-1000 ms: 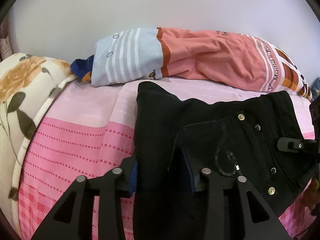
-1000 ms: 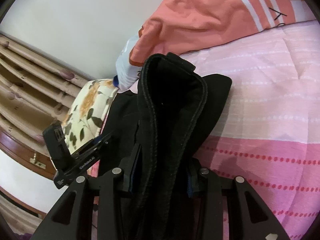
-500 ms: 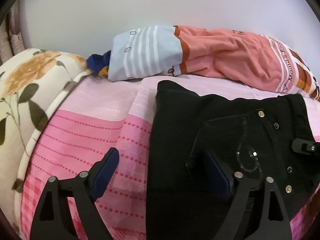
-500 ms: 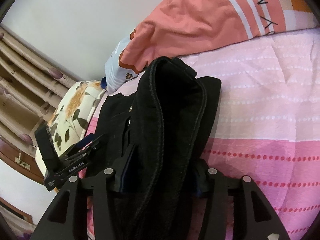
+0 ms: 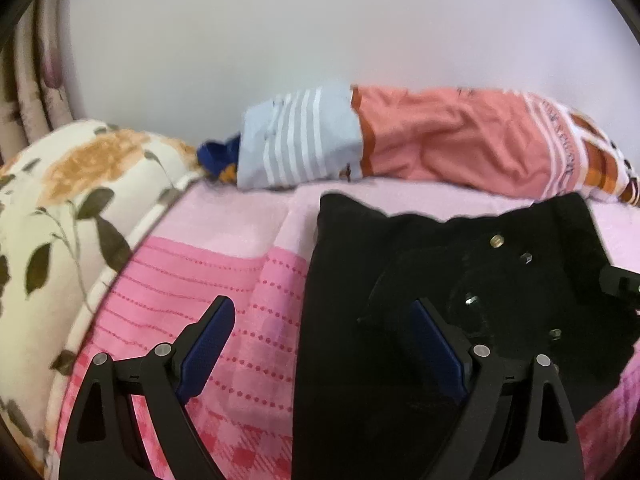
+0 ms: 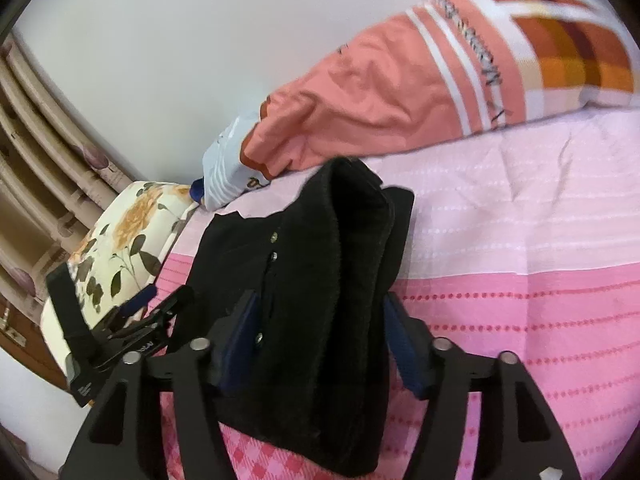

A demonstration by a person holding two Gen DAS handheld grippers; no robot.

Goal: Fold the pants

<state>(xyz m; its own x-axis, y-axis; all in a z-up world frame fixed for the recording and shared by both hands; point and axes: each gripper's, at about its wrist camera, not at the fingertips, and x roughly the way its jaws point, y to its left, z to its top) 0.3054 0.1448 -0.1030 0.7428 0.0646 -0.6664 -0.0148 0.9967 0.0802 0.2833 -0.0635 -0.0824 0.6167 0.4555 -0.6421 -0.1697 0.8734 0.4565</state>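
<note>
The black pants (image 5: 460,280) lie folded on the pink bedspread (image 5: 200,280), metal studs facing up. My left gripper (image 5: 322,326) is open, its jaws spread wide over the pants' left edge, holding nothing. In the right wrist view my right gripper (image 6: 320,320) has the bunched right end of the pants (image 6: 344,264) between its fingers, which have parted a little around the fabric. The left gripper (image 6: 132,324) shows at the left of that view, and a part of the right gripper (image 5: 620,284) at the right edge of the left wrist view.
An orange, white and blue pillow (image 5: 420,140) lies along the wall behind the pants. A floral cushion (image 5: 60,208) sits at the bed's left end. A curtain (image 6: 36,184) hangs at the far left. Pink bedspread (image 6: 520,260) stretches to the right.
My left gripper has let go of the pants, opened wide and drawn back. My right gripper's fingers have parted a little and the bunched end has sunk lower onto the bed.
</note>
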